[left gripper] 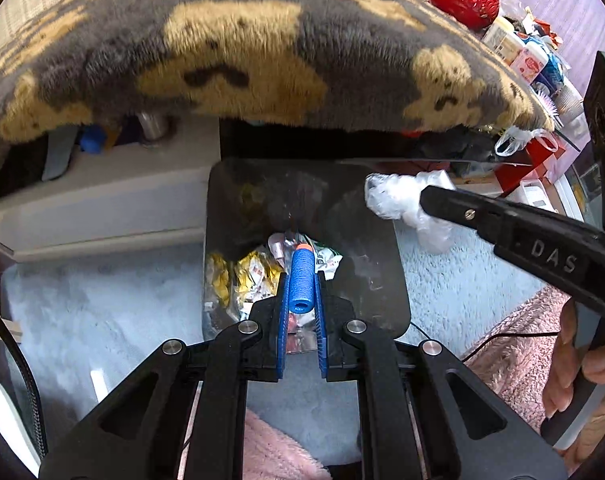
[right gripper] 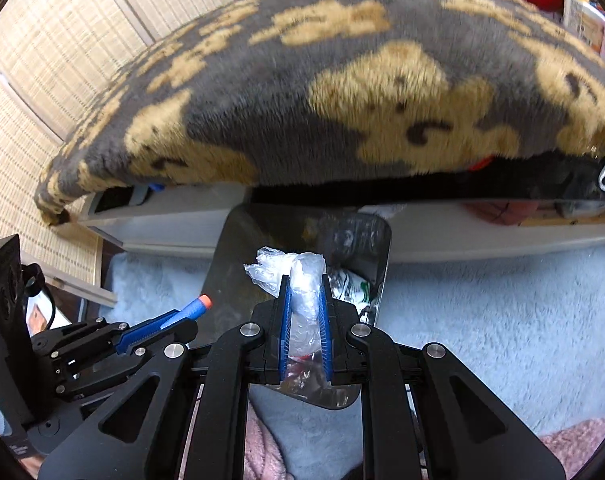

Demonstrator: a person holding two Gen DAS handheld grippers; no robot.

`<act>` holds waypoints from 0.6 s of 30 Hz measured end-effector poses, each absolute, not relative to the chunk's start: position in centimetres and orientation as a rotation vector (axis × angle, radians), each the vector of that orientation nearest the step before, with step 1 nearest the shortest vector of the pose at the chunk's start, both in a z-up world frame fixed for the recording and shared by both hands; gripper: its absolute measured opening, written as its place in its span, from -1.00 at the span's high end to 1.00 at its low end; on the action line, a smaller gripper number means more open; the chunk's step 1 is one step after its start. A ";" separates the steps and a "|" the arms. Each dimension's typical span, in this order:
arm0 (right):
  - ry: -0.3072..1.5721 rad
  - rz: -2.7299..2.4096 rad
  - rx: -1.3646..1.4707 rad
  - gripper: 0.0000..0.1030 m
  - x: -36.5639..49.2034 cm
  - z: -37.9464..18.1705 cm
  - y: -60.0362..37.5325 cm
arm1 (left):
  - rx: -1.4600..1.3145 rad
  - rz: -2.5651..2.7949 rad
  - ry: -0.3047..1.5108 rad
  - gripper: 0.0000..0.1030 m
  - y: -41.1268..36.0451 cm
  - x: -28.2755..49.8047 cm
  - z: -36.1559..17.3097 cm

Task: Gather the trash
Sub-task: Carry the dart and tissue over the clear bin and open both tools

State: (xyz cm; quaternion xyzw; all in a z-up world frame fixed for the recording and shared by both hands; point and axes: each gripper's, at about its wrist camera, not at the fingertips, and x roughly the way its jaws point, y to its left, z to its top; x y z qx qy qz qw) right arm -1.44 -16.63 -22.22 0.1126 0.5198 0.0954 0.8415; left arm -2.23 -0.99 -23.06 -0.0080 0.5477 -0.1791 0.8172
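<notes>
Now both grippers hold trash over the dark bin.
At lower centre of the left wrist view, the left gripper [left gripper: 301, 280] clamps a blue foam dart [left gripper: 301, 280] above the trash bin [left gripper: 382, 248], where yellow wrappers [left gripper: 242, 276] lie inside. Right gripper [right gripper: 305, 280], at lower centre of its own view, pinches crumpled clear plastic [right gripper: 304, 280] over the bin. Behind, across the upper frame, hangs a grey and tan plush blanket [left gripper: 238, 52]; pale blue carpet [right gripper: 482, 312] surrounds the bin.
</notes>
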 end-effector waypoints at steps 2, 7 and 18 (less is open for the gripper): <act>1.120 0.197 0.251 0.73 -1.0 -23.3 -16.7 | -0.026 -0.383 1.179 0.80 -1.0 -1.9 -23.8; 1.150 0.196 0.298 0.72 0.2 -25.3 -17.0 | -0.042 -0.405 1.206 0.79 -1.4 -0.9 -25.3; 1.153 0.170 0.345 0.05 1.3 -25.6 -17.8 | -0.051 -0.406 1.193 0.28 -1.2 -0.3 -25.3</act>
